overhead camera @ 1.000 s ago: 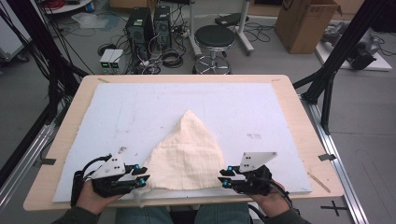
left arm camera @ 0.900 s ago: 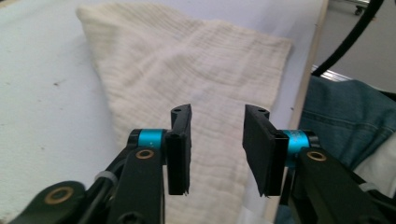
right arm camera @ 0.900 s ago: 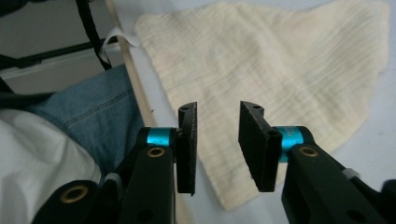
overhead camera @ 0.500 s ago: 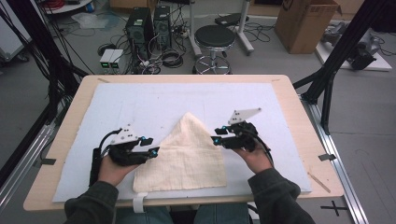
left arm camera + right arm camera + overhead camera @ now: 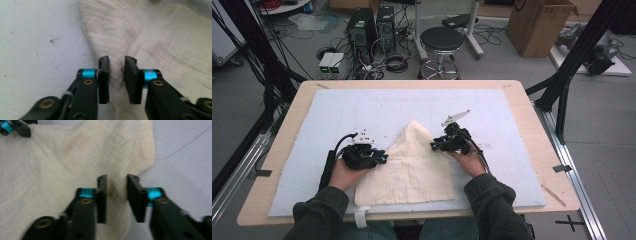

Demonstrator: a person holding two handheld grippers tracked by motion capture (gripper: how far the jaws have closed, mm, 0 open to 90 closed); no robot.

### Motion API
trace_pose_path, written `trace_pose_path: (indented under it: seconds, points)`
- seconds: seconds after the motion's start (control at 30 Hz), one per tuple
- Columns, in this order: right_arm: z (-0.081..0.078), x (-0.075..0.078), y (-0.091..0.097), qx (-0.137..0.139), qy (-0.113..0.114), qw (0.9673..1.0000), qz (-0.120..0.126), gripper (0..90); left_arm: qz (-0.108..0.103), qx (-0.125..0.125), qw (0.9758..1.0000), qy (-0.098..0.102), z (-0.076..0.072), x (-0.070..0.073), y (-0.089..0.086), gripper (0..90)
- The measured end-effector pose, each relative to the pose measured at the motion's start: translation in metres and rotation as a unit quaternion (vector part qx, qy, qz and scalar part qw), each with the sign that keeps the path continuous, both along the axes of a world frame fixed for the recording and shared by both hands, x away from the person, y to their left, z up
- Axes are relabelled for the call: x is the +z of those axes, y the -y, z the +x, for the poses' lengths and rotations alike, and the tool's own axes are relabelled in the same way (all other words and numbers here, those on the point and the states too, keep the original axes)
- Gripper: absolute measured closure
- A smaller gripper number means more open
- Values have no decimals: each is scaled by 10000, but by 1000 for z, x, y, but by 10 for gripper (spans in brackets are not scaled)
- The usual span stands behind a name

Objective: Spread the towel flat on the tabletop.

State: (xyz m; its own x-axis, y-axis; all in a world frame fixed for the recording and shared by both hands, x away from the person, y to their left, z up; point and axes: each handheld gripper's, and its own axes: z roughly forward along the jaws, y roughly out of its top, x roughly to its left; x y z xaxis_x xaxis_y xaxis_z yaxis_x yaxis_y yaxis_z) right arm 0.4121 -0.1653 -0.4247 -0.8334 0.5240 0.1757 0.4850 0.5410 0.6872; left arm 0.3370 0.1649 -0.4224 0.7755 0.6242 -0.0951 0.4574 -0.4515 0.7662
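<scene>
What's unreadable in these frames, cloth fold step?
- High view: both hand-held gripper tips are too small to show jaw contact.
- Left gripper view: the cloth fold between the jaws is hidden by them.
- Right gripper view: the cloth's near edge is blurred and cut off at the bottom.

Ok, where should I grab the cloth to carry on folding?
Grip the cloth on its two slanted side edges, each gripper coming in from its own side. It lies flat, tapering to a peak, and both edges already bunch into ridges between the left gripper and right gripper jaws.
</scene>
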Motion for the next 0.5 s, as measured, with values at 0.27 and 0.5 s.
trace_pose_path:
  seconds: [0.27,0.5]
  points:
    - [-40,43,16,239,718,9971,-68,852,-303,-204,9986,381,-26,24,-1,864]
    - [-75,53,19,682,831,9933,-421,851,-206,-688,9963,470,-59,31,8,865]
